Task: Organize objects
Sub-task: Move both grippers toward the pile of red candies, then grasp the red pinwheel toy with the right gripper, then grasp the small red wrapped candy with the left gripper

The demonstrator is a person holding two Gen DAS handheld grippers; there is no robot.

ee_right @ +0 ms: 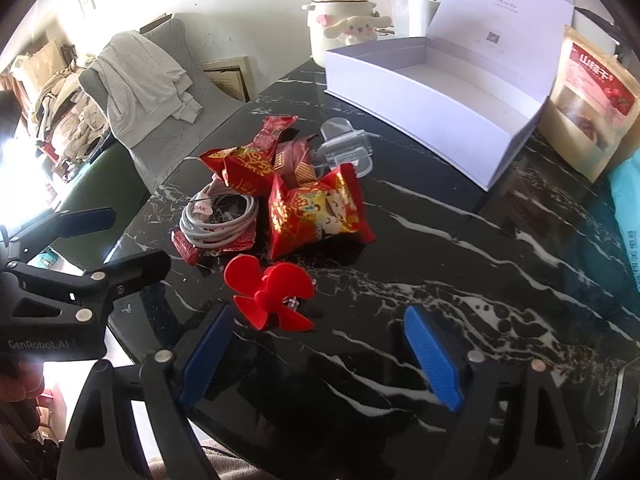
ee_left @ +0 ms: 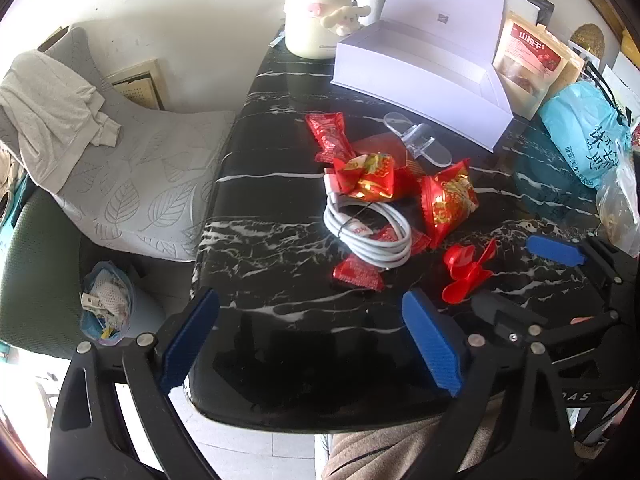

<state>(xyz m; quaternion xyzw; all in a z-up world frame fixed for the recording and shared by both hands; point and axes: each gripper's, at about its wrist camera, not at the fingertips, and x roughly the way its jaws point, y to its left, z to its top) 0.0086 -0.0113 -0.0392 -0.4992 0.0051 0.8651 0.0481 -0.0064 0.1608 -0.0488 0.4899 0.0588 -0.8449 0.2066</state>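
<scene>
A heap lies on the black marble table (ee_left: 280, 288): red snack packets (ee_left: 366, 176) (ee_right: 316, 212), a coiled white cable (ee_left: 370, 232) (ee_right: 218, 216), a clear plastic clip (ee_left: 420, 142) (ee_right: 346, 146) and a red plastic fan blade (ee_left: 466, 270) (ee_right: 270, 290). An open white box (ee_left: 424, 76) (ee_right: 436, 96) stands empty behind the heap. My left gripper (ee_left: 310, 344) is open and empty, short of the heap. My right gripper (ee_right: 320, 356) is open and empty, just right of the fan blade; it also shows in the left wrist view (ee_left: 556, 250).
A cream kettle with a plush toy (ee_left: 320, 20) (ee_right: 344, 20) stands at the back. Dried-fruit bags (ee_left: 528, 64) (ee_right: 592, 104) and a blue plastic bag (ee_left: 588, 128) sit at the right. A chair with grey cloth (ee_left: 100, 140) and a bin (ee_left: 106, 304) are left of the table.
</scene>
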